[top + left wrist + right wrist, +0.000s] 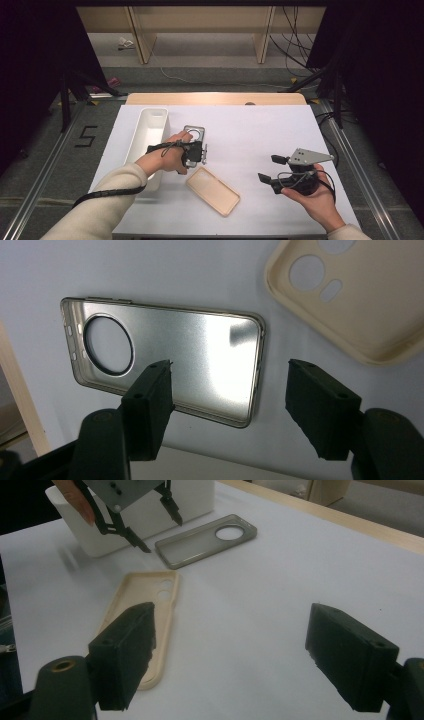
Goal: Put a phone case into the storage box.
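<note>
On my counter [260,125], covered in white, a cream phone case [213,190] lies hollow side up between my two hands, just beside the silver phone case [194,133] and not touching it. Nothing lies between my left gripper [199,151] and the silver case. A white bin [151,131] stands along the left side of the counter, close to the silver case; from above, the part of its inside that I can see holds nothing, and my left forearm covers its near end.

My left gripper hangs right over the silver case, which lies flat with its hollow side up and its round camera hole toward the far end. In the left gripper view [227,390] the jaws stand apart over the case's near end, and I cannot tell that they touch it. My right gripper [274,168] hovers at the right, well apart from both cases, jaws wide and empty.
</note>
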`<state>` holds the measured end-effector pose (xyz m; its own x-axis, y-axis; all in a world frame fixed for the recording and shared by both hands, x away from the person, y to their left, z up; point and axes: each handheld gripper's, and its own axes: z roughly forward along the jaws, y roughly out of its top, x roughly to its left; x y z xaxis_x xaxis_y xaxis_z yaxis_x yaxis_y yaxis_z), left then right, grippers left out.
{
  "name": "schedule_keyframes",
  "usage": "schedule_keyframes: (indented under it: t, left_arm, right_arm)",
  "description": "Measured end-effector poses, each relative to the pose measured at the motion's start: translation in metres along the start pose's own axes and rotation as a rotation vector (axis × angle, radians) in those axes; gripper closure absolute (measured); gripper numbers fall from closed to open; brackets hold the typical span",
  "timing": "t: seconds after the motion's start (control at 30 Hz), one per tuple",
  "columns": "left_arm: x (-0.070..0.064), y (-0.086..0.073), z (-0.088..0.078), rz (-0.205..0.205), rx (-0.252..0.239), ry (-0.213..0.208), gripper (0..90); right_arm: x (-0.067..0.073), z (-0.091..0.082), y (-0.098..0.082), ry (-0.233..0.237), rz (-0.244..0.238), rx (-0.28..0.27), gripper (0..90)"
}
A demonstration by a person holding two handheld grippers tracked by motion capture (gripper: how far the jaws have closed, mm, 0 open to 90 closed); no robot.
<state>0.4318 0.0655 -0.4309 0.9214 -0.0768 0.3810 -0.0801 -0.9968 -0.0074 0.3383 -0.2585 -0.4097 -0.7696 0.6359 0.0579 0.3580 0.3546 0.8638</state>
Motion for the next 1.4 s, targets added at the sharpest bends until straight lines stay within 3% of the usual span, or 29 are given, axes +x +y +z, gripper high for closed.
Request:
schedule_keyframes:
  t: [0.57, 0.93, 0.97, 1.4]
  left_arm:
    - [0.002, 0.002, 0.018, 0.011, 0.031, -0.007, 35.1]
    - [0.0, 0.003, 0.024, 0.027, 0.05, -0.016, 35.4]
    - [0.002, 0.003, 0.025, 0.042, 0.058, -0.024, 35.6]
    - [0.004, 0.0, 0.029, 0.046, 0.077, -0.023, 37.9]
  right_arm:
    - [0.0, 0.0, 0.0, -0.002, 0.001, -0.002, 21.1]
    - [0.0, 0.0, 0.0, -0.003, 0.002, -0.003, 21.0]
    - [0.0, 0.0, 0.0, -0.004, 0.002, -0.002, 21.0]
    - [0.0, 0.0, 0.0, -0.002, 0.002, -0.001, 21.0]
